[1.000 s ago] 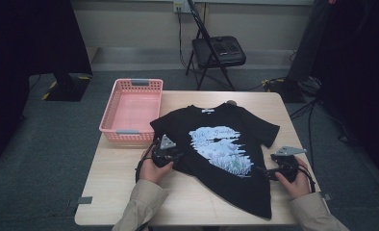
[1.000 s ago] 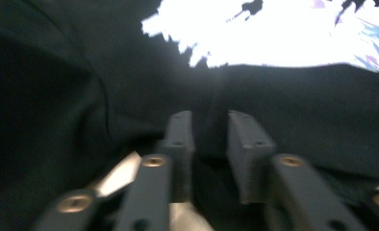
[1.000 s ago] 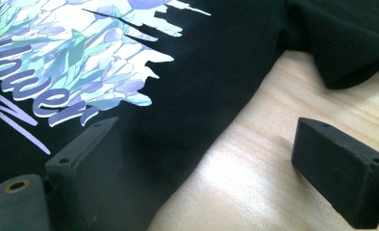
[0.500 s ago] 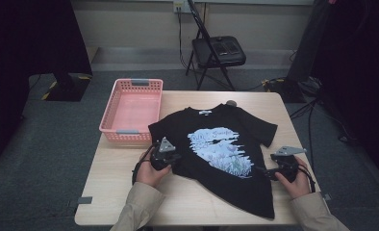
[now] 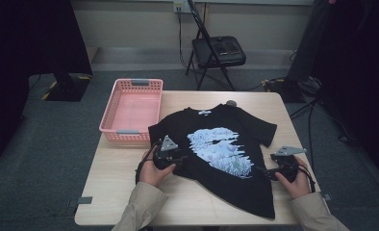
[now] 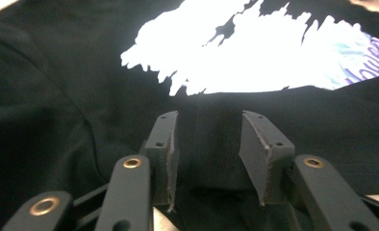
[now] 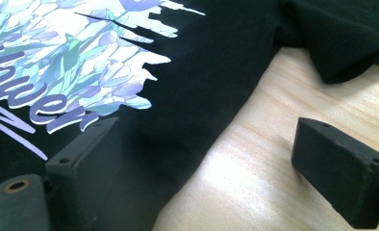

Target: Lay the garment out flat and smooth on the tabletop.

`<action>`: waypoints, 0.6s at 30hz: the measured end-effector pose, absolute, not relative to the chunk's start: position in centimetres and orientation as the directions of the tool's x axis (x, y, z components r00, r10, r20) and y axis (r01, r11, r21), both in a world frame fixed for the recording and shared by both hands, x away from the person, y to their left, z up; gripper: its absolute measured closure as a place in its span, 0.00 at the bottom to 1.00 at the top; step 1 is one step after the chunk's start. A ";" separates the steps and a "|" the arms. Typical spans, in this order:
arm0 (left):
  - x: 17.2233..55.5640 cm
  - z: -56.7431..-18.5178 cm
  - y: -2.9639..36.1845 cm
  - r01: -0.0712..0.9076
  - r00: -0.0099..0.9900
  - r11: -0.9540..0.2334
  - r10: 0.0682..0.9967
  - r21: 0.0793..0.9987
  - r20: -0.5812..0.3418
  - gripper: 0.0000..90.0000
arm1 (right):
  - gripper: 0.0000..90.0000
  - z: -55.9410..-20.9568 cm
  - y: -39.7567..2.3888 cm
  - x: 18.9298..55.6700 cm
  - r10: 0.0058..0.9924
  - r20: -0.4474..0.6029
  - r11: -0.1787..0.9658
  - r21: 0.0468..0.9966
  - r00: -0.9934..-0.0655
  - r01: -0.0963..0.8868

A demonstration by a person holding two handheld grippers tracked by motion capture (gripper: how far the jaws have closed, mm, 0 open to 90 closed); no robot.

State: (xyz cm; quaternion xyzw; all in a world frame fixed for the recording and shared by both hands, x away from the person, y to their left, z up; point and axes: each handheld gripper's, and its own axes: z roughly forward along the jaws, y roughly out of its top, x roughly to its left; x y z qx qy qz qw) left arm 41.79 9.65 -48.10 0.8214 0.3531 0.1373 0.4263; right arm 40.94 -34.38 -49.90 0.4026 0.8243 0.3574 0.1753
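Note:
A black T-shirt (image 5: 255, 130) with a pale blue print (image 5: 219, 147) lies spread face up on the wooden table (image 5: 120, 192). My left gripper (image 5: 180, 158) rests at the shirt's left hem side. In the left gripper view, the left gripper (image 6: 209, 118) has just been opening; a low fold of black shirt (image 6: 57, 96) lies between the parted jaws, untouched by the pads. My right gripper (image 5: 260, 169) sits at the shirt's right edge. The right gripper (image 7: 207, 132) is open wide, one jaw over the shirt (image 7: 216, 72), the other over bare wood.
A pink plastic basket (image 5: 108, 113) stands at the table's far left corner, touching the shirt's sleeve area. A black folding chair (image 5: 219, 50) stands beyond the table. Bare tabletop lies in front of the shirt near the person's sleeves.
The left hand has shifted slightly along the shirt's left edge, and the cloth there lies a little differently. The right hand and its gripper have kept still.

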 end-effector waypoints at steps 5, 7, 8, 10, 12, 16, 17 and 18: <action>41.8 -48.4 9.2 0.477 0.737 -0.440 0.671 0.760 -0.074 0.95 | 0.11 -49.9 -34.4 40.9 0.789 -0.001 0.420 0.730 -0.614 0.538; 41.5 -47.8 9.0 0.469 0.746 -0.447 0.663 0.762 -0.070 0.97 | 0.11 -49.9 -34.4 40.9 0.789 -0.001 0.420 0.730 -0.614 0.538; 41.3 -47.5 9.1 0.463 0.750 -0.450 0.659 0.763 -0.067 0.97 | 0.11 -49.9 -34.4 40.9 0.789 -0.001 0.420 0.730 -0.614 0.539; 41.0 -47.2 9.3 0.469 0.748 -0.440 0.659 0.766 -0.080 0.98 | 0.11 -49.9 -34.4 40.9 0.789 -0.001 0.420 0.730 -0.614 0.538; 40.6 -46.9 9.8 0.474 0.746 -0.429 0.660 0.769 -0.092 0.98 | 0.11 -49.9 -34.4 40.9 0.789 -0.001 0.420 0.730 -0.615 0.538; 39.5 -46.7 10.8 0.498 0.737 -0.391 0.661 0.774 -0.140 0.98 | 0.11 -49.9 -34.4 40.9 0.789 -0.001 0.420 0.730 -0.614 0.538; 39.2 -46.7 11.0 0.503 0.736 -0.385 0.660 0.774 -0.150 0.98 | 0.11 -49.9 -34.4 40.9 0.789 -0.001 0.420 0.730 -0.614 0.538; 38.8 -46.7 11.2 0.509 0.735 -0.383 0.659 0.771 -0.157 0.98 | 0.11 -49.9 -34.4 40.9 0.789 -0.001 0.420 0.730 -0.614 0.538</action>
